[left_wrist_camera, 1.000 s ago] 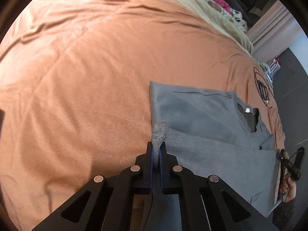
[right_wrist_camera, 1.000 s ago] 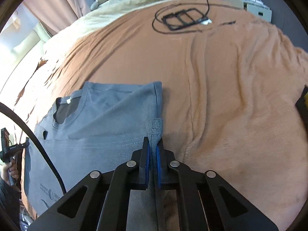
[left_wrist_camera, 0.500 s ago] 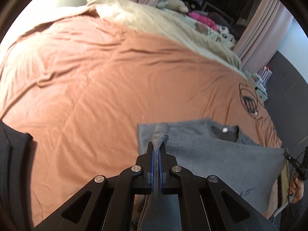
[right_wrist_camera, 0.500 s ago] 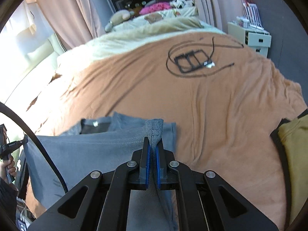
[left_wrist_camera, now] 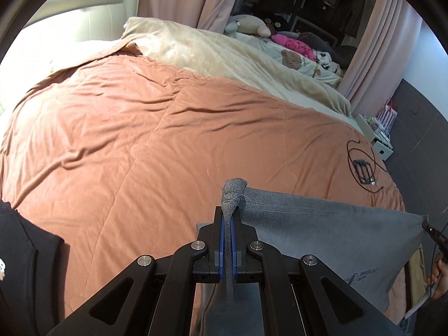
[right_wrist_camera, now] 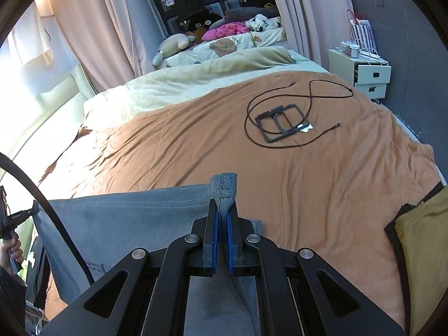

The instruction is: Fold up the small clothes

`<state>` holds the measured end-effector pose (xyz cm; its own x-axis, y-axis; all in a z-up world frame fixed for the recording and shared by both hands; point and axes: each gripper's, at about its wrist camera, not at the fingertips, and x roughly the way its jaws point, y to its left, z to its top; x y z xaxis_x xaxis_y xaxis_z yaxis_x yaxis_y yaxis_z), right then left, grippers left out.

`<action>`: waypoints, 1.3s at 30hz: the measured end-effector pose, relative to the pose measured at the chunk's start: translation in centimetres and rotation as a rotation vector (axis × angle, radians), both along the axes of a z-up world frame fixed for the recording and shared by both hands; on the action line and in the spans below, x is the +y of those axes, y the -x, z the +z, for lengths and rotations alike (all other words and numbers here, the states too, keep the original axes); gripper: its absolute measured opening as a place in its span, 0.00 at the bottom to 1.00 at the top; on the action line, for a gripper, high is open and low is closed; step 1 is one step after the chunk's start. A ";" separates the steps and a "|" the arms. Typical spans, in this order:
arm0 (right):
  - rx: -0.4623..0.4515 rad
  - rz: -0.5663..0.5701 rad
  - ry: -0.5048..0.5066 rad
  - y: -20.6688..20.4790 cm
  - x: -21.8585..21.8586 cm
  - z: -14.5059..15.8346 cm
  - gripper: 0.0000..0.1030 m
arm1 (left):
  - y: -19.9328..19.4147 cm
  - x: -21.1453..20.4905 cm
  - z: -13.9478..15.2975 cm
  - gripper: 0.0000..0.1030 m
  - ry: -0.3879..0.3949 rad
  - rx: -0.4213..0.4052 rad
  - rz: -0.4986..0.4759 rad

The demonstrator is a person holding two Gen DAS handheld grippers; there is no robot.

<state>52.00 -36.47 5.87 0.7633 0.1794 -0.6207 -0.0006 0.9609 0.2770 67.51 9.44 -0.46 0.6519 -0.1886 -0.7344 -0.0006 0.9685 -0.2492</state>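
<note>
My left claw (left_wrist_camera: 228, 210) and right claw (right_wrist_camera: 223, 210) are each clamped on a hem corner of the grey cotton T-shirt (left_wrist_camera: 322, 232), which I hold stretched between them above the orange quilted bed (left_wrist_camera: 140, 145).

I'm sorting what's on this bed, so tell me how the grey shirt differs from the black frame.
The grey shirt is soft cloth; the black frame looks like a rigid open grid. The shirt is held up, stretched between the left hand-held gripper and the right hand-held gripper, both shut on its hem corners; the frame lies flat on the orange cover, ringed by a black cable. The shirt is far bigger.
</note>
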 end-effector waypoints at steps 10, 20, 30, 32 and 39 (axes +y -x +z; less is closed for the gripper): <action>0.098 -0.014 0.007 -6.7 0.8 -3.8 0.02 | -5.6 -1.3 -6.0 0.03 -0.069 0.098 -0.009; 0.180 -0.010 0.046 -12.6 2.0 -8.2 0.02 | -9.7 -1.3 -13.9 0.03 -0.111 0.221 0.000; 0.118 -0.039 0.024 -12.6 1.9 -7.6 0.01 | -10.1 -0.9 -13.3 0.03 -0.107 0.158 0.014; 0.107 -0.047 0.029 -12.7 1.8 -7.0 0.01 | -10.3 -1.0 -12.3 0.03 -0.106 0.142 0.015; 0.117 -0.068 0.046 -14.5 2.2 -7.9 0.01 | -12.5 -1.6 -12.0 0.03 -0.117 0.148 0.038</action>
<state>66.47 -34.31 -2.03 0.6950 0.0985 -0.7123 0.0950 0.9693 0.2267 80.00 7.88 -12.41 0.5404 -0.0733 -0.8382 -0.0659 0.9894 -0.1291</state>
